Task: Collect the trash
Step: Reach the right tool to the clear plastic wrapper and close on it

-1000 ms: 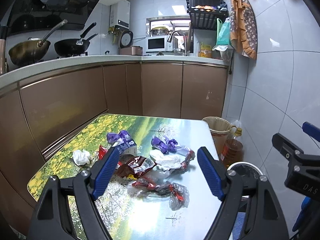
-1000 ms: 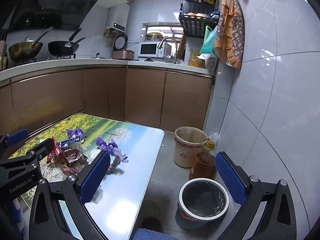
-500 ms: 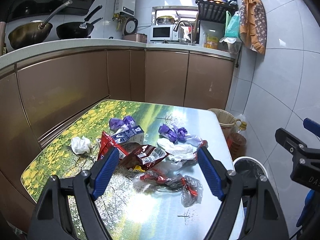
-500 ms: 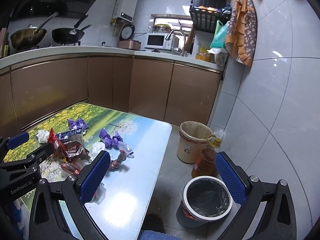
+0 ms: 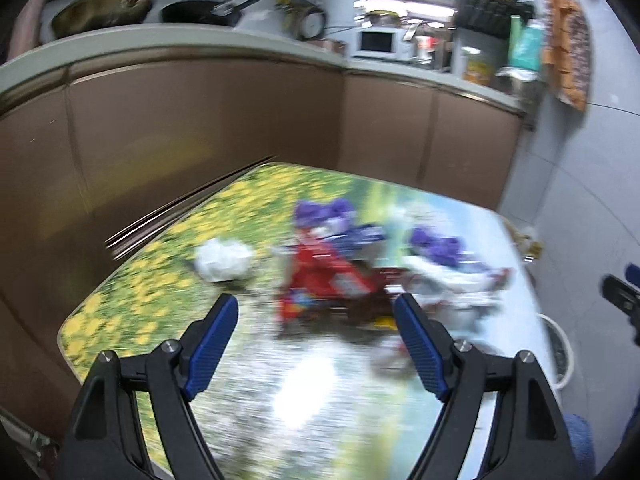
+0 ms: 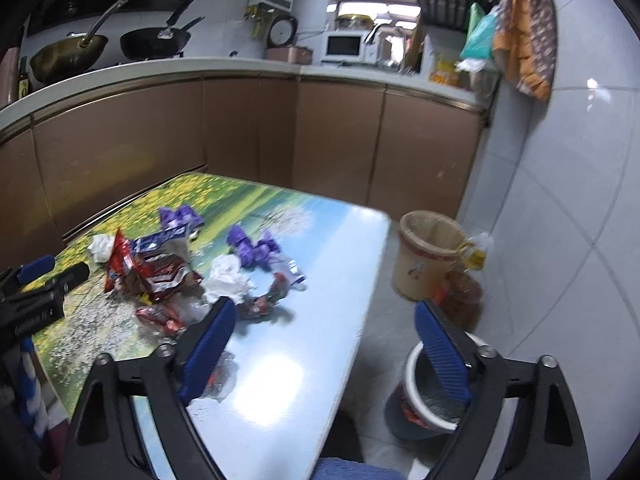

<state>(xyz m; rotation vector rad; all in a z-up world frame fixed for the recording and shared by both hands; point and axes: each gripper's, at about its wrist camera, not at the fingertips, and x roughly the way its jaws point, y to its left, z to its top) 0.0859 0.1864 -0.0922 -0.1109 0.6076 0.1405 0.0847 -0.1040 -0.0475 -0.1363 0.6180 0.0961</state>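
**A:** Looking at the right wrist view, the trash pile sits left of centre on the worktop, all wrappers, tissue and purple foil. The right hand-held gripper is closing with nothing between its blue pads. The lined bin is on the floor at lower right.

**B:** Yeah, and the left hand-held gripper is spread wide and empty, with the red snack bag just beyond its tips. That whole view is smeared though.

**A:** My worry is that crinkly film slides away when pinched flat. Tangled wrappers could also drag neighbours off the worktop edge.
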